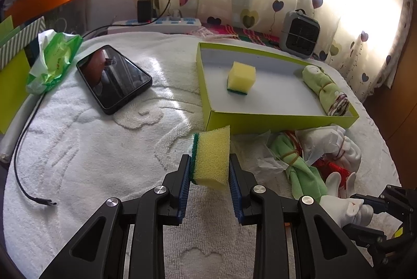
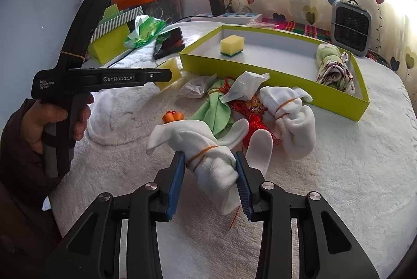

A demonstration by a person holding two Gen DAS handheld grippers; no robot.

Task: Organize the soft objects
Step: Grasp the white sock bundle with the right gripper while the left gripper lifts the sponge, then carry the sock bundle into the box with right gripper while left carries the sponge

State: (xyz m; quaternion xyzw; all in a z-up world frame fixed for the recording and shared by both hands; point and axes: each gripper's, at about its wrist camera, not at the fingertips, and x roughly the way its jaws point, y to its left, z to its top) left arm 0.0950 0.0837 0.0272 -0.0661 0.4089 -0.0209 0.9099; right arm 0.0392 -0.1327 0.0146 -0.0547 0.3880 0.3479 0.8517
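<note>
The left tool (image 1: 209, 169) clenches a yellow green-backed sponge block (image 1: 211, 158) held short of the lime cardboard tray (image 1: 273, 120), evidently for sorting, while the right tool (image 2: 210, 167) presses on a rubber-banded white sock roll (image 2: 208, 161) lying on the towel-covered counter (image 2: 325, 174).

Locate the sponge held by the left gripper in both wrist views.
Left wrist: held sponge at lower centre, pinched in the left gripper.
Right wrist: same sponge at centre left, partly hidden behind the left gripper's finger.
Shared landmark: green tray, just behind the sponge.
</note>
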